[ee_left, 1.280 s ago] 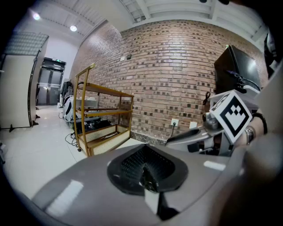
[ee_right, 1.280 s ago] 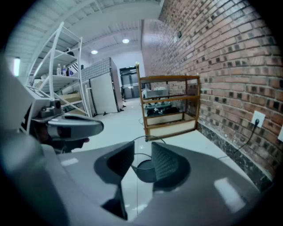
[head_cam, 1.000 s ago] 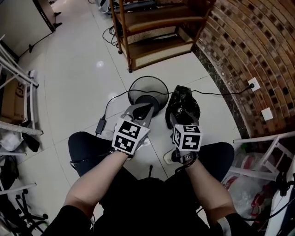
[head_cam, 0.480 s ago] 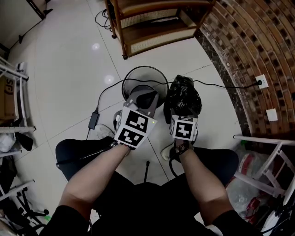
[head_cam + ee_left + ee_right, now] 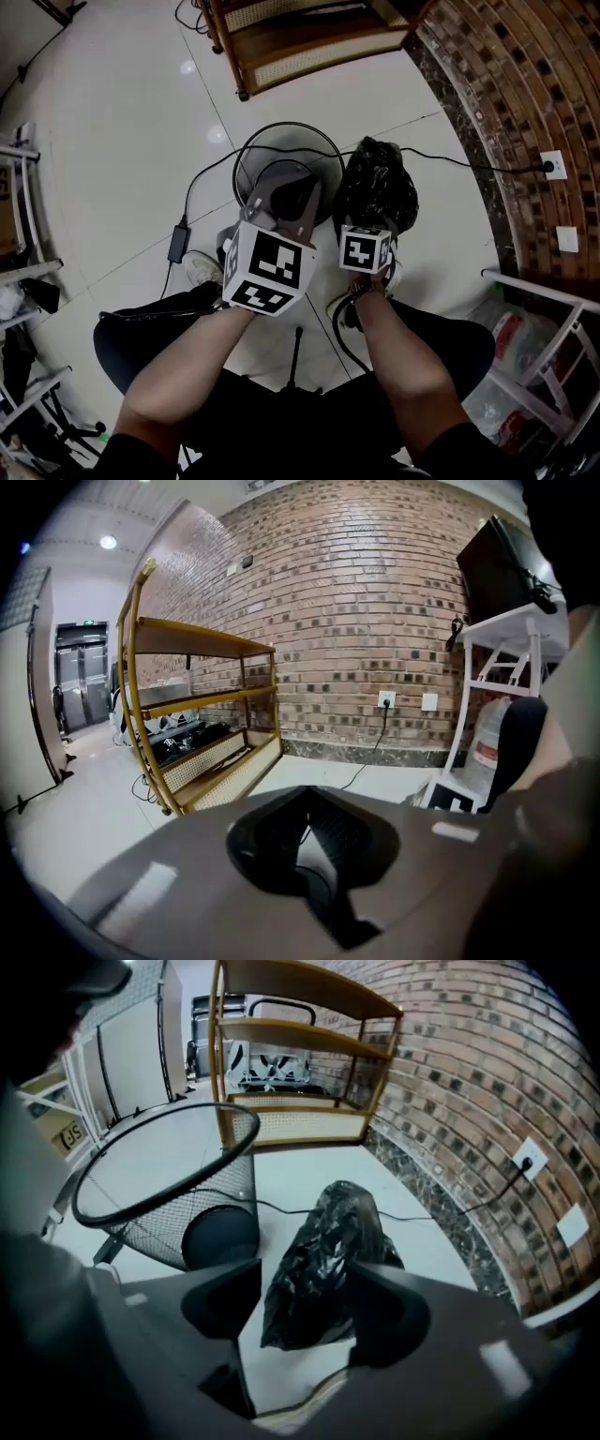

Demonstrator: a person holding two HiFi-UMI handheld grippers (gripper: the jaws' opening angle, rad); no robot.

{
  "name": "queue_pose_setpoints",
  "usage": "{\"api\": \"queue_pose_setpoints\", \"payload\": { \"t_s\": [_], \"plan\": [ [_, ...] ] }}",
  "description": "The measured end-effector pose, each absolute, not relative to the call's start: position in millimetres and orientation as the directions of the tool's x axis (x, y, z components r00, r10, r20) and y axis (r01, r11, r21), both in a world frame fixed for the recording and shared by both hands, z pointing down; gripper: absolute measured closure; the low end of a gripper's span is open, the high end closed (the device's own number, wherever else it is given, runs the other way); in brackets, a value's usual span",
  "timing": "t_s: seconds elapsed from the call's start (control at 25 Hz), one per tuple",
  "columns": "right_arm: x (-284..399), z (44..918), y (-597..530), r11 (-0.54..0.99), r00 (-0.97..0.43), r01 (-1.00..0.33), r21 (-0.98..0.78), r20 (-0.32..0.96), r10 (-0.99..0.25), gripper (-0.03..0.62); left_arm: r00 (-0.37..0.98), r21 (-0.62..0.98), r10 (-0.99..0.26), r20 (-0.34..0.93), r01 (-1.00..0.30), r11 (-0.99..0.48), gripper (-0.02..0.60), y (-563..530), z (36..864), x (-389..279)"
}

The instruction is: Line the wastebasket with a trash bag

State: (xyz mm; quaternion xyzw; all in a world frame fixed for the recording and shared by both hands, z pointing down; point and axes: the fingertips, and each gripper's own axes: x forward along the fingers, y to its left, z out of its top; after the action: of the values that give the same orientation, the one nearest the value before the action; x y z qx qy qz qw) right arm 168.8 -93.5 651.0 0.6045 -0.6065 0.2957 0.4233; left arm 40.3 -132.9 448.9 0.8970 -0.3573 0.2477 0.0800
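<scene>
A black wire-mesh wastebasket [image 5: 255, 148] lies tipped on the white floor, its open rim [image 5: 122, 1129] toward me. Right of it sits a crumpled black trash bag [image 5: 377, 178]. My left gripper [image 5: 284, 199] hangs shut and empty over the basket's mouth; in the left gripper view its dark pads [image 5: 323, 841] meet. My right gripper [image 5: 305, 1302] points steeply down at the trash bag [image 5: 323, 1251]. Its jaws are opening, with the bag's lower end between them and no pad pressing on it. In the head view the right gripper's marker cube [image 5: 366, 248] hides its fingertips.
A wooden shelf unit [image 5: 300, 37] stands behind the basket. A black cable [image 5: 202, 183] with a power adapter [image 5: 178, 242] runs along the floor to the left. The curved brick wall [image 5: 525, 84] with a socket [image 5: 555, 165] is at the right, and a white rack [image 5: 544, 300] stands beside my knee.
Both grippers have sunk toward the floor. The right one has dropped further, tipped more steeply down and come close over the bag. The left one is further out over the basket.
</scene>
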Motion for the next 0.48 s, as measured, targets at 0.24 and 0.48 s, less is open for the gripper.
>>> {"api": "queue_pose_setpoints", "payload": {
  "t_s": [0.24,0.48],
  "plan": [
    [179,686,-101,0.070,0.147,-0.978,0.195,0.891,-0.429,0.282,0.630,-0.004,-0.595,0.499,-0.684,-0.729,0.577,-140,462,39],
    [188,711,-106,0.050,0.198,-0.971,0.235,0.900,-0.387,0.258,0.635,-0.034,-0.594,0.494,-0.669,-0.743,0.577,-149,464,37]
  ]
}}
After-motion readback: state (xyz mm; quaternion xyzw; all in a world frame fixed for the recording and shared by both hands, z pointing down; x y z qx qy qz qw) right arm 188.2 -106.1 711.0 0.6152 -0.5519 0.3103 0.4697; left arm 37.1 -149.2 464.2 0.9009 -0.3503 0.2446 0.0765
